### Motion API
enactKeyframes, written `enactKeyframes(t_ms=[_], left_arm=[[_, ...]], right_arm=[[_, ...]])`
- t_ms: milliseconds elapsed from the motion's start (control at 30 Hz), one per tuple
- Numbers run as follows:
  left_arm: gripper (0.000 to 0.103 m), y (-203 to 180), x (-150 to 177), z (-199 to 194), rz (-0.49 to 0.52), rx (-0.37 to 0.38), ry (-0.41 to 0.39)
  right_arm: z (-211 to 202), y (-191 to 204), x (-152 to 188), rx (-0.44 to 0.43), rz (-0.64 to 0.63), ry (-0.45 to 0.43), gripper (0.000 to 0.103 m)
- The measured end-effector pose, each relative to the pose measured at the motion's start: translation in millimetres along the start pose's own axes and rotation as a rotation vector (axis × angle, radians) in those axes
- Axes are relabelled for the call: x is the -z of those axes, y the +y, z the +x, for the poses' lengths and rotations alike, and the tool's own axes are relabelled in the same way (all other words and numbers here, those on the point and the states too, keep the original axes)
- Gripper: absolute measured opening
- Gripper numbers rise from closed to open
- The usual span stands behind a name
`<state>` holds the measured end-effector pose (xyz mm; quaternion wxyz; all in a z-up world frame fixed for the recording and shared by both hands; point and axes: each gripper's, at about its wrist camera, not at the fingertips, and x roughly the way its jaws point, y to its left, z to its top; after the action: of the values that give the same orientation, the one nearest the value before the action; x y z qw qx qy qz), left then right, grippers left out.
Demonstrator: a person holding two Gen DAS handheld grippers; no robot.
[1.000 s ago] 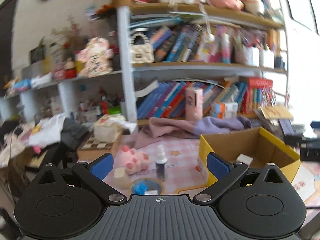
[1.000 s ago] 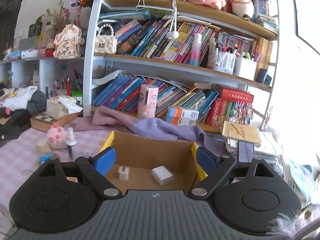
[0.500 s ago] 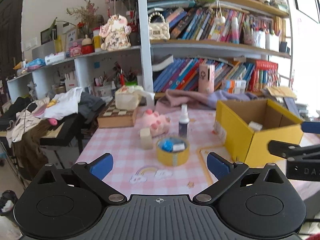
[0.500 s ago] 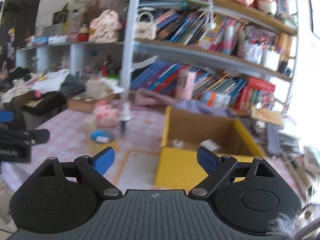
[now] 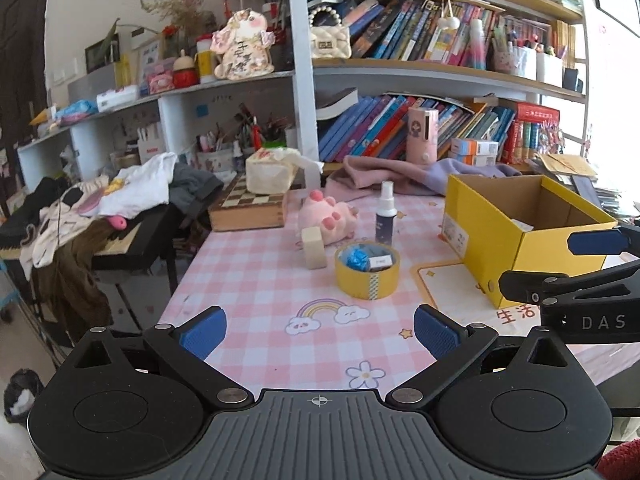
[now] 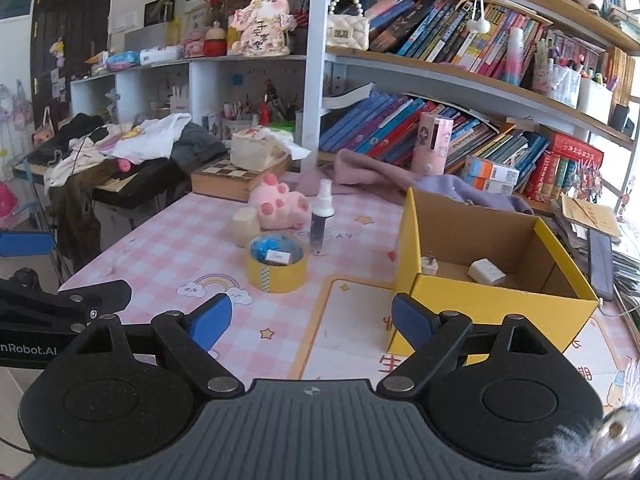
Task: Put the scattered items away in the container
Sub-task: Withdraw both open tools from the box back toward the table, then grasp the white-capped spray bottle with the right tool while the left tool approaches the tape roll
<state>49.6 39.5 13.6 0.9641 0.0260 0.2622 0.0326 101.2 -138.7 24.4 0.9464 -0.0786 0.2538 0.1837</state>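
A yellow cardboard box [image 6: 476,304] stands open on the pink checked table, with a white plug [image 6: 429,268] and a white block [image 6: 487,272] inside. Left of it lie a yellow tape roll [image 5: 367,272] holding small blue and white items, a spray bottle [image 5: 386,214], a pink plush paw [image 5: 328,218] and a beige block [image 5: 314,247]. My left gripper [image 5: 318,334] is open and empty over the table's near edge. My right gripper [image 6: 310,318] is open and empty, in front of the box. The box [image 5: 516,236] also shows in the left wrist view.
A chessboard box [image 5: 250,206] with a tissue pack [image 5: 272,170] stands at the back left. A purple cloth [image 6: 400,178] lies behind the box. Bookshelves [image 6: 460,80] rise behind the table. A clothes-piled keyboard stand [image 5: 108,216] is off the table's left.
Both grippers have pulled back from the table and box toward the near edge. The whole table now shows, and each gripper appears in the other's view. Both stay open.
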Motion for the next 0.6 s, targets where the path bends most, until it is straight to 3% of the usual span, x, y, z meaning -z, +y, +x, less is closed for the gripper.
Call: enactKeyframes(t_ms=[300, 600], left_arm=[[0.101, -2, 0, 7, -0.007, 0.035, 0.030], [0.101, -5, -5, 35, -0.024, 0.030, 0.069]], right_arm=[[2, -2, -9, 0.005, -0.007, 0.000, 0.087], [31, -7, -23, -0.024, -0.058, 0.009, 0.084]])
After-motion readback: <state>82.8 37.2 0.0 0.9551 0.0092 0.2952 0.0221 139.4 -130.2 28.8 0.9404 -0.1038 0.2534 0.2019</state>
